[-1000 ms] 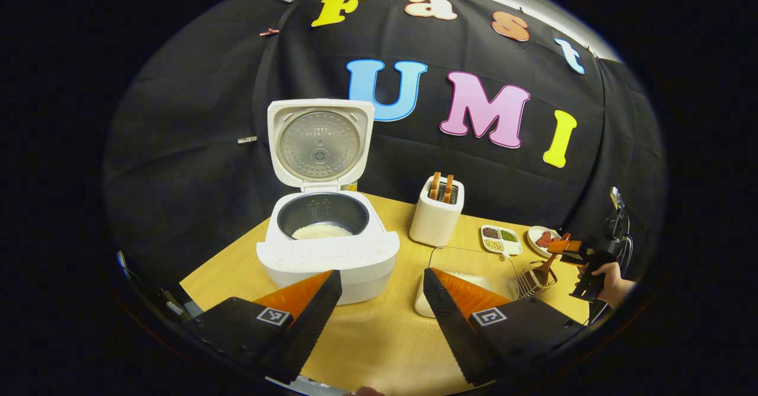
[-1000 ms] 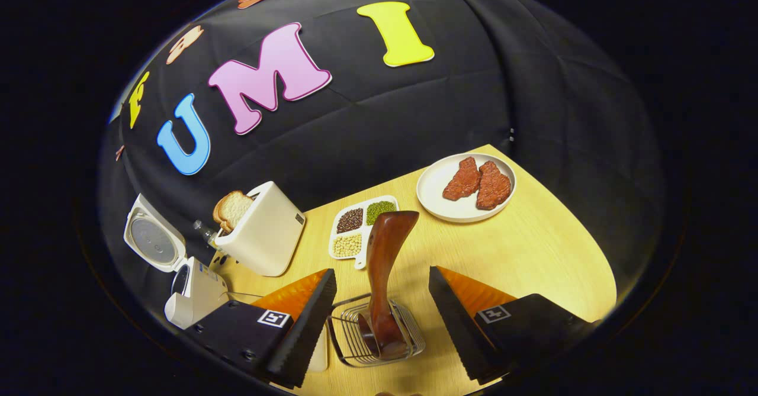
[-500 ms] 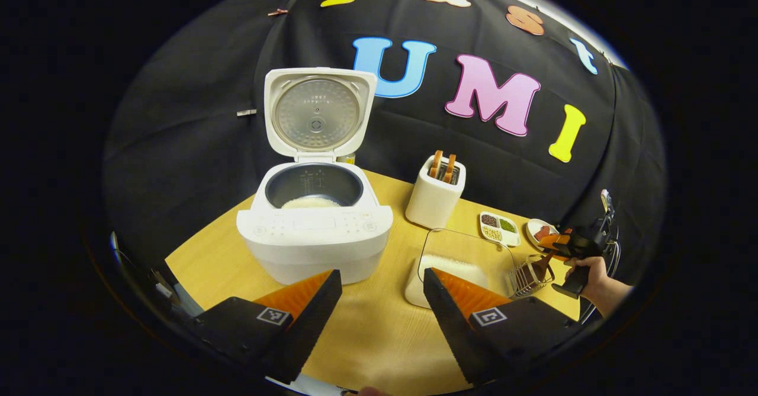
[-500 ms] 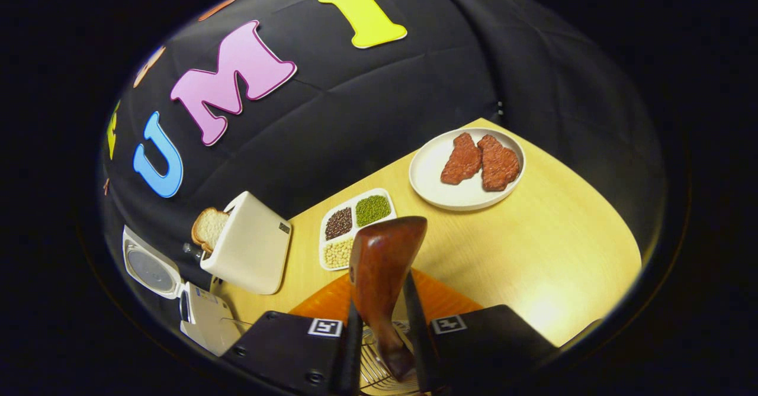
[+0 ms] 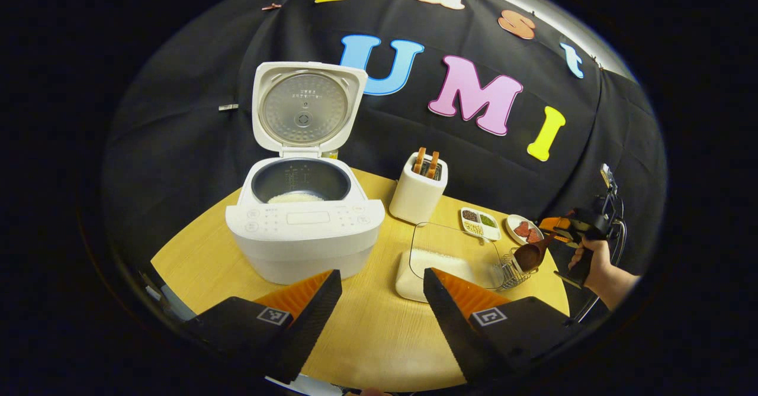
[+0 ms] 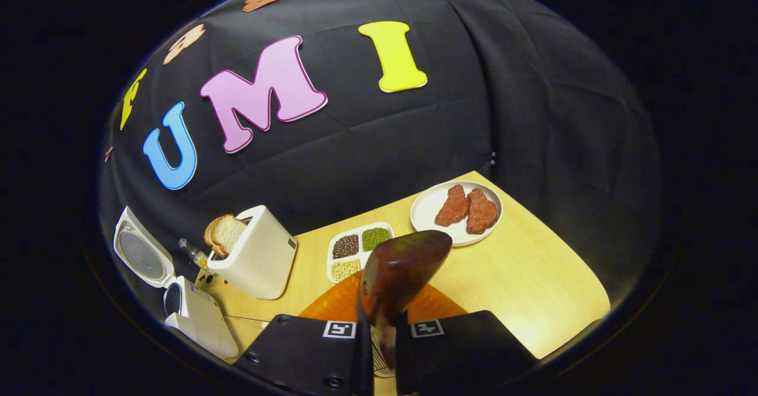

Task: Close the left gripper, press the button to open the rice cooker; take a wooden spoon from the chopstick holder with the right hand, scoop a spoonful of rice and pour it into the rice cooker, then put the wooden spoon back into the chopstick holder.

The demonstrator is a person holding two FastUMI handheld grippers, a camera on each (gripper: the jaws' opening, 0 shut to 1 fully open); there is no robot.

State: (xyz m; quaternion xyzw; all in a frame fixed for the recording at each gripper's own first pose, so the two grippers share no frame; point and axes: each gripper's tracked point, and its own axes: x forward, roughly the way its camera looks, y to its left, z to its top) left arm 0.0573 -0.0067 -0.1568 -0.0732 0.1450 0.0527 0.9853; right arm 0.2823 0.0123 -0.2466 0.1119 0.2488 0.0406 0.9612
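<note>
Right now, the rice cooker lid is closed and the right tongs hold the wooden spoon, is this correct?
Not quite. The rice cooker lid is open, standing upright, as the left gripper view shows, with rice visible in the pot. The rest holds: the right tongs grip the wooden spoon.

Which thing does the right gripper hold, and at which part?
The right gripper holds the wooden spoon by its handle.
</note>
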